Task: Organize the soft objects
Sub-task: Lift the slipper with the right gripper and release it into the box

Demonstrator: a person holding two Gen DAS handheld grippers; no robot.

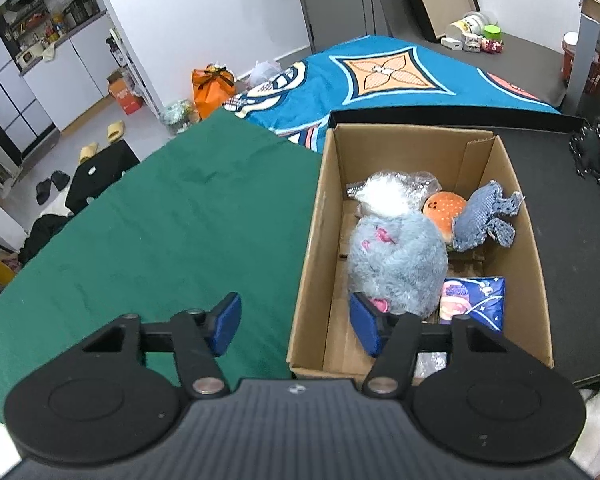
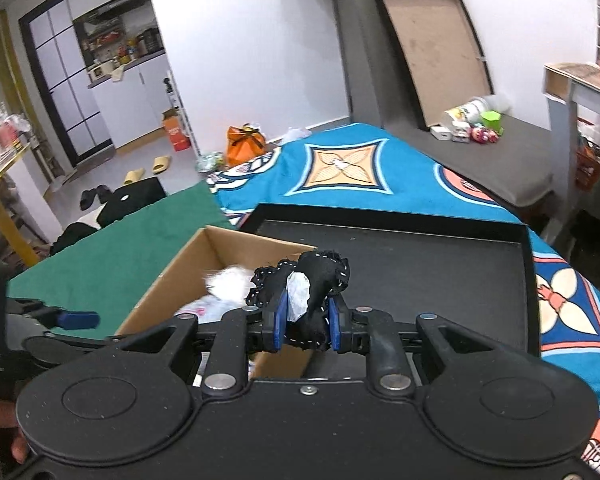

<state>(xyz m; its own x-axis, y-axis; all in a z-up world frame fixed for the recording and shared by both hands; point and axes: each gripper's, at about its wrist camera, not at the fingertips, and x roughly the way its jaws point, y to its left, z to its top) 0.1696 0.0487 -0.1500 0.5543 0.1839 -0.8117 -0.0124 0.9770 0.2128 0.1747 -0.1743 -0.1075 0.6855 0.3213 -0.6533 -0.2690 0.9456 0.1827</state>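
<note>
A cardboard box (image 1: 320, 240) stands between a green cloth and a black tray. It holds a grey furry plush (image 1: 400, 260), a white item in clear wrap (image 1: 388, 194), a burger plush (image 1: 444, 210), a denim toy (image 1: 484, 220) and a blue packet (image 1: 476, 300). My left gripper (image 1: 296, 326) is open and empty over the box's near left wall. My right gripper (image 2: 306, 322) is shut on a black soft toy (image 2: 320, 280) with a white tag, held above the near right corner of the box (image 2: 204, 252). The same toy shows at the right edge of the left wrist view (image 1: 596, 152).
The green cloth (image 1: 160, 220) covers the table left of the box. The black tray (image 2: 420, 272) lies right of it. A blue patterned blanket (image 2: 360, 176) lies beyond. Slippers, an orange bag (image 1: 212, 88) and clutter are on the floor.
</note>
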